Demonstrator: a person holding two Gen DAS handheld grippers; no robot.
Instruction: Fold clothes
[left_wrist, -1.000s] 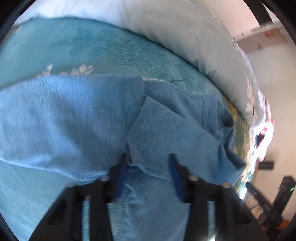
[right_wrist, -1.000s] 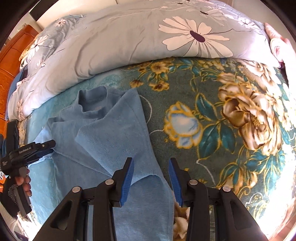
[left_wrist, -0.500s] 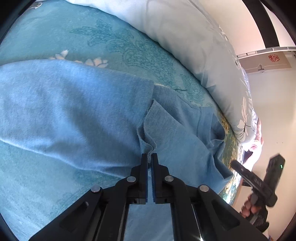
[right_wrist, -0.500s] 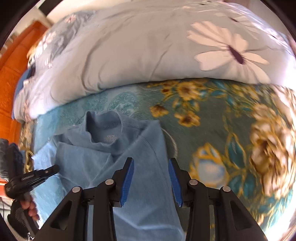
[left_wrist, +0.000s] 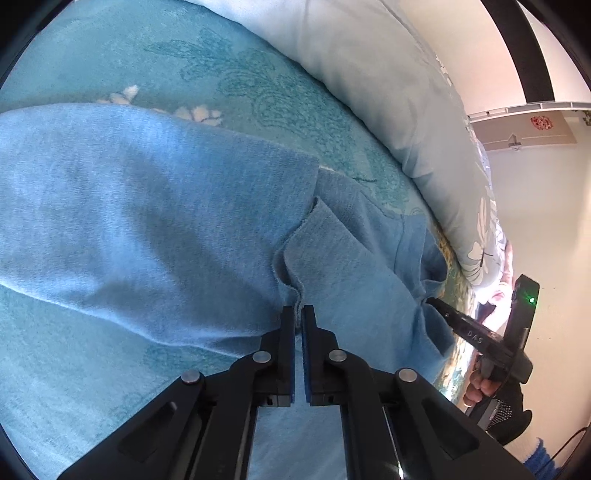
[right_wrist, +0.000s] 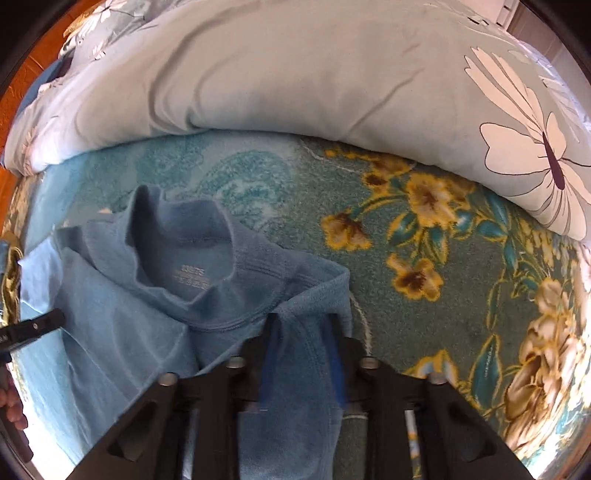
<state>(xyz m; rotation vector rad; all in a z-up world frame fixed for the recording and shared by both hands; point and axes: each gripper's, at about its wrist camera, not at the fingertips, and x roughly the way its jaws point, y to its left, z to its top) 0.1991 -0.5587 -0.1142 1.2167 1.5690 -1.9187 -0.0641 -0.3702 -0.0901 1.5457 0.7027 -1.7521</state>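
A soft light-blue fleece top (right_wrist: 207, 295) lies partly folded on the bed, collar toward twelve o'clock in the right wrist view. The left hand-held gripper (left_wrist: 299, 314) is pinched closed on a raw fabric edge of that top. The right hand-held gripper (right_wrist: 301, 354) stands open, its blue pads straddling a shoulder fold. Under the top spreads a teal floral blanket (right_wrist: 424, 314); at twelve o'clock sits a pale daisy-print duvet (right_wrist: 295, 74), cream wall (left_wrist: 554, 221) at three o'clock.
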